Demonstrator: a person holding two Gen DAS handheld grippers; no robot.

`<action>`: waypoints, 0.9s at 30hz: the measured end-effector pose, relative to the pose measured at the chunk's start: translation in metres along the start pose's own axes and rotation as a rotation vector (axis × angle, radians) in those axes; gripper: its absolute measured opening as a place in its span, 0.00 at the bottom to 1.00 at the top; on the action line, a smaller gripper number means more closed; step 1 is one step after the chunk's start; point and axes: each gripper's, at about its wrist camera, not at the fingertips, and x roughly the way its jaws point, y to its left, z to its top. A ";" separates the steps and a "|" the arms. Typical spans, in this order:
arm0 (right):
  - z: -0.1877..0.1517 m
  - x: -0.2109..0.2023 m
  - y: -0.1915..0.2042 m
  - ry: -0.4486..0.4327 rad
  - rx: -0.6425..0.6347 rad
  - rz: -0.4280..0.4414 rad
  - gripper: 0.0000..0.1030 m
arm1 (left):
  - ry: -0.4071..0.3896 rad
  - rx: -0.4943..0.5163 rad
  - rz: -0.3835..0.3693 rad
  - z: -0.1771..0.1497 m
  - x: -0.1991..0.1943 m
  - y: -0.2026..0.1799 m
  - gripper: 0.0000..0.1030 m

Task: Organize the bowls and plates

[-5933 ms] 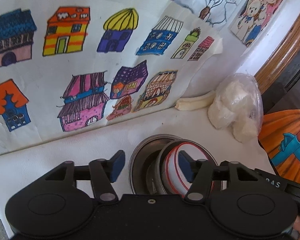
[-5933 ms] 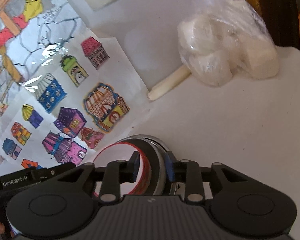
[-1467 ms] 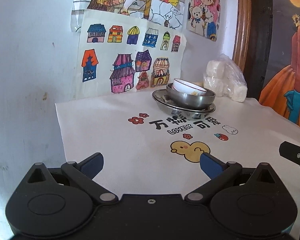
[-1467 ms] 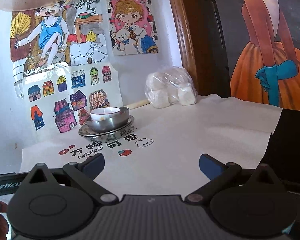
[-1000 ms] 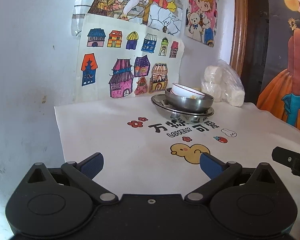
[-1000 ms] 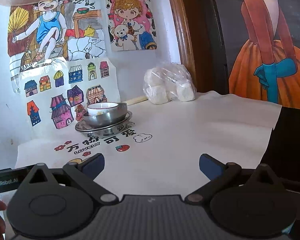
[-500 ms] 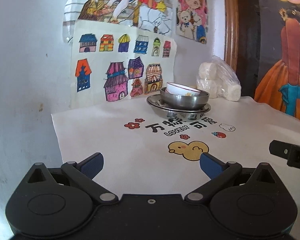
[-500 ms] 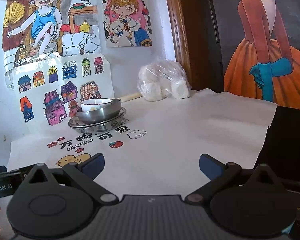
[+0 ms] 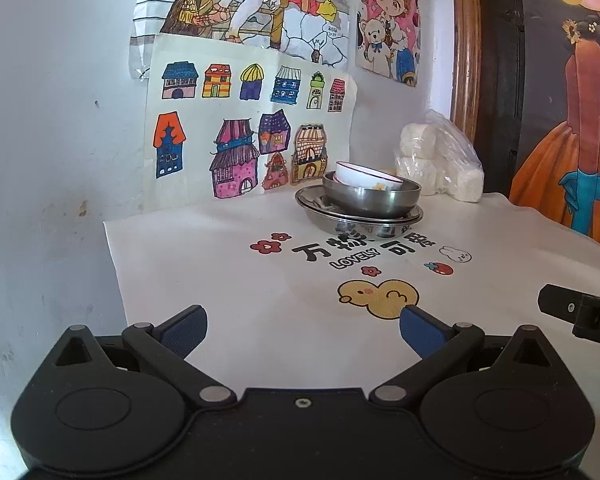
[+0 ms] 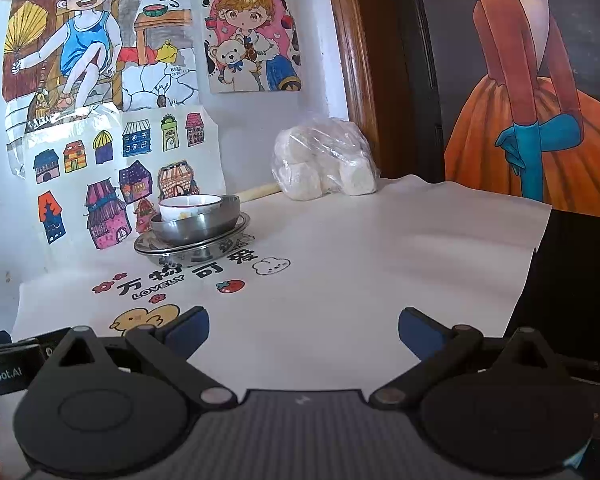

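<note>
Bowl stack, left wrist view: a white bowl (image 9: 364,174) sat tilted inside a steel bowl (image 9: 374,200), which stood on a steel plate (image 9: 360,220) at the far side of the white tablecloth (image 9: 228,300), near the wall.
Left gripper (image 9: 302,326): jaws were spread wide, holding nothing, well apart from the stack.
Surroundings: a plastic bag of white lumps (image 9: 440,164) lay just right of the stack; house drawings (image 9: 244,128) hung behind.
Bowl stack, right wrist view: white bowl (image 10: 190,206), steel bowl (image 10: 198,226) and steel plate (image 10: 192,246) were nested far left on the cloth.
Right gripper (image 10: 304,328): jaws were spread wide and empty, over bare cloth.
Bag (image 10: 324,164): behind and right of the stack.
</note>
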 end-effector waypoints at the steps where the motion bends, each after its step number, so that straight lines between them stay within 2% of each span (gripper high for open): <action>1: 0.000 0.000 0.000 0.002 -0.001 -0.001 1.00 | 0.000 0.000 0.000 0.000 0.000 0.000 0.99; 27: 0.000 0.002 0.000 0.014 0.005 0.002 1.00 | 0.005 0.006 -0.002 -0.002 0.000 -0.001 0.99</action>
